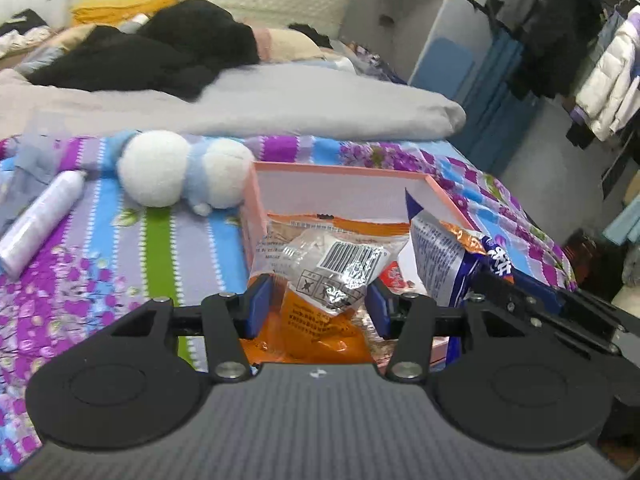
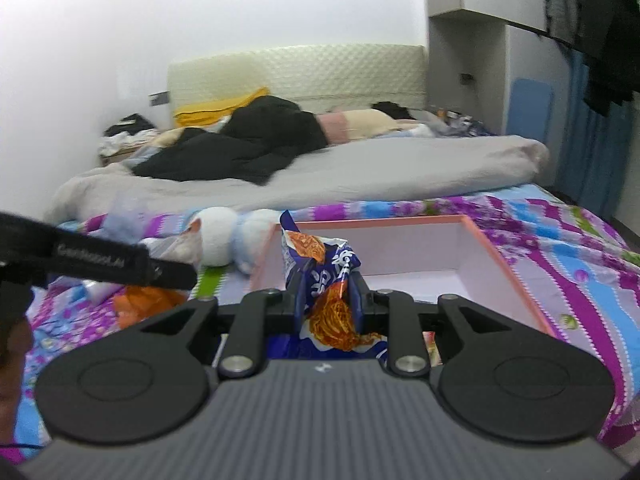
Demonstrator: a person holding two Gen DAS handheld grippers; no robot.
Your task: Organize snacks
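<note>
My left gripper [image 1: 319, 306] is shut on an orange and clear snack packet [image 1: 332, 268] with a barcode, held above the near end of a pink box [image 1: 340, 171]. To its right, my right gripper [image 2: 330, 300] is shut on a crumpled blue noodle packet [image 2: 320, 276], which hangs over the box's near left corner. From the left wrist view that blue packet [image 1: 440, 248] leans over the box's right side. The pink box [image 2: 516, 264] lies open on the patterned bedsheet, and its far part shows a bare white floor. The orange packet [image 2: 144, 304] appears low at the left of the right wrist view.
A white and blue plush toy [image 1: 180, 168] lies just left of the box. Further left rests a pale spray bottle [image 1: 40, 220]. A grey duvet [image 1: 280, 108] and dark clothes cover the bed behind. Hanging coats [image 1: 600, 68] stand past the bed's right edge.
</note>
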